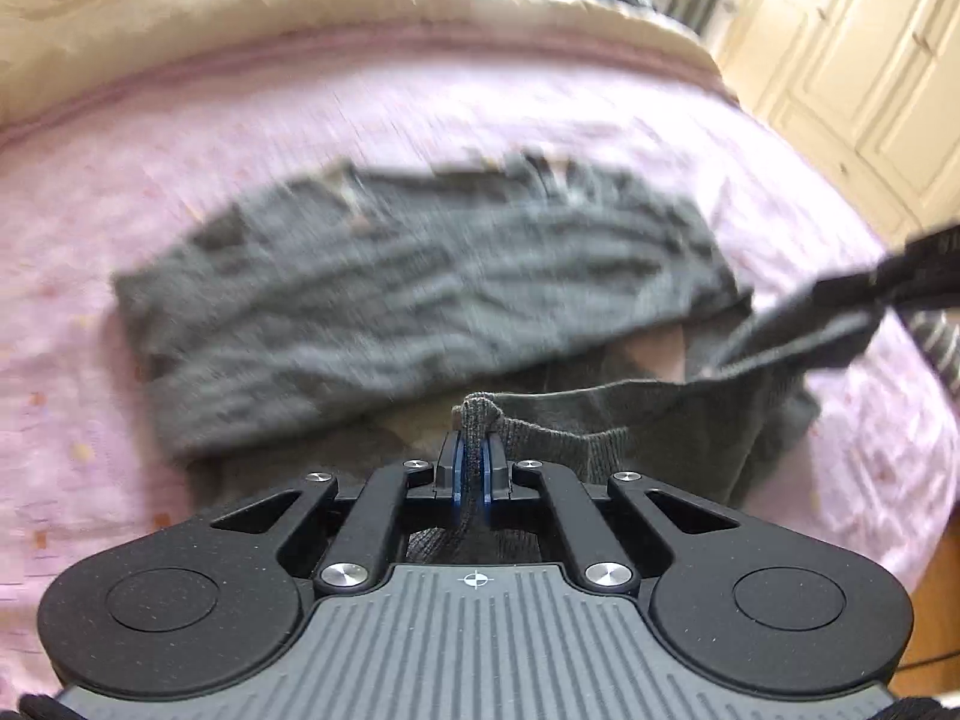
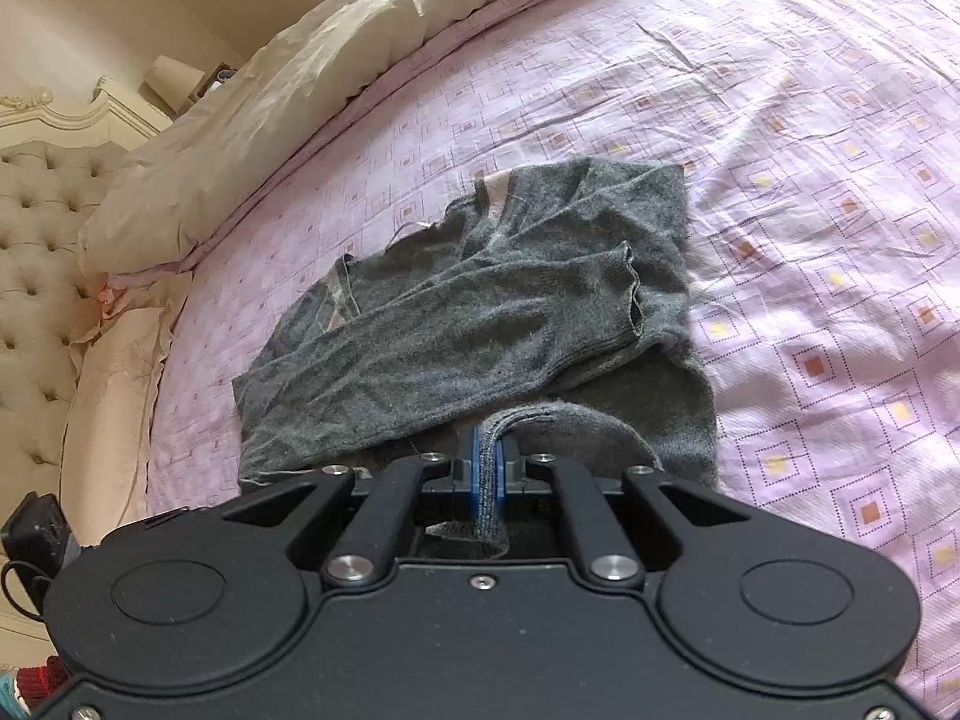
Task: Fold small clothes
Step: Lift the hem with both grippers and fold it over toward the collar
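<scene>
Pink cotton bedsheet [image 2: 810, 192], printed with small squares, covers the bed beside a cream pillow [image 2: 288, 102]. Mid-bed lies a grey knitted sweater [image 2: 480, 324], soft and fuzzy, one sleeve folded across. Near its hem, the left gripper [image 1: 477, 459] and right gripper [image 2: 489, 456] each pinch ribbed edge.

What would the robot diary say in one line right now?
left tongs: shut on grey sweater hem | right tongs: shut on hem too | sweater: sleeves folded in, on pink bedspread

Pink-quilted bed [image 2: 780, 150], tufted headboard [image 2: 36, 276]
</scene>
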`<state>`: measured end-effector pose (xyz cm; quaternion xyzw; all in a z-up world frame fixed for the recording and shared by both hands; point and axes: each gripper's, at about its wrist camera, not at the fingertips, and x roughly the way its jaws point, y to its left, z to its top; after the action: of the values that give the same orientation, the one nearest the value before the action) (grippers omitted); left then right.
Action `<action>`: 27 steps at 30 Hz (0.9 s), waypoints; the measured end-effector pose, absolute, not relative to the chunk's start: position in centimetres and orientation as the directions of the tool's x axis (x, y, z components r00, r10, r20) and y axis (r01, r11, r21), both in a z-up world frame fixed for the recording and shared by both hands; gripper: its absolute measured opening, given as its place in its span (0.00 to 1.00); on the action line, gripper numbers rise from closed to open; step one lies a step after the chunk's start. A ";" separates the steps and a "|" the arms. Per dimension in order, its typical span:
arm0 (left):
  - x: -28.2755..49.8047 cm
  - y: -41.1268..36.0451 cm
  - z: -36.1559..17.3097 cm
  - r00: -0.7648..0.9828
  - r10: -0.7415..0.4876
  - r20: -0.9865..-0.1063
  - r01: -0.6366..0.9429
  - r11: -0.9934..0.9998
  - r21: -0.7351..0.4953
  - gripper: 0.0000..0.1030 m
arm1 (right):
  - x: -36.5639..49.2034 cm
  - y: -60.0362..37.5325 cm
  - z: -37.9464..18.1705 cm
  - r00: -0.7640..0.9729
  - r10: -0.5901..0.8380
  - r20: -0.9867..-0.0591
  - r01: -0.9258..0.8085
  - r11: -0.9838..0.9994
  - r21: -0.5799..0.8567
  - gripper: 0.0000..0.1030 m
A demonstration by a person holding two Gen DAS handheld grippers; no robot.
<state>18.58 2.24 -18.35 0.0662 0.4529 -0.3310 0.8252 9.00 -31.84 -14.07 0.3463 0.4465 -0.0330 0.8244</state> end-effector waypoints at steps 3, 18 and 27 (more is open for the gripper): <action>19.5 3.6 -14.0 0.479 -0.499 -0.722 0.557 0.808 -0.190 0.05 | 10.4 -33.2 -12.5 0.650 0.233 -0.723 0.360 0.744 0.563 0.12; 33.9 0.5 -17.8 0.516 -0.396 -0.759 0.456 0.878 -0.148 0.05 | 25.9 -37.3 -21.4 0.571 0.226 -0.789 0.415 0.750 0.515 0.13; 37.3 0.9 -21.4 0.490 -0.281 -0.826 0.359 0.928 -0.103 0.08 | 27.2 -37.6 -24.0 0.545 0.198 -0.814 0.438 0.761 0.479 0.27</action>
<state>37.28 0.95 -21.39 0.0415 0.4699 -0.1853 0.8620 27.23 -37.62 -23.99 0.3378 0.4710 -0.0739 0.8115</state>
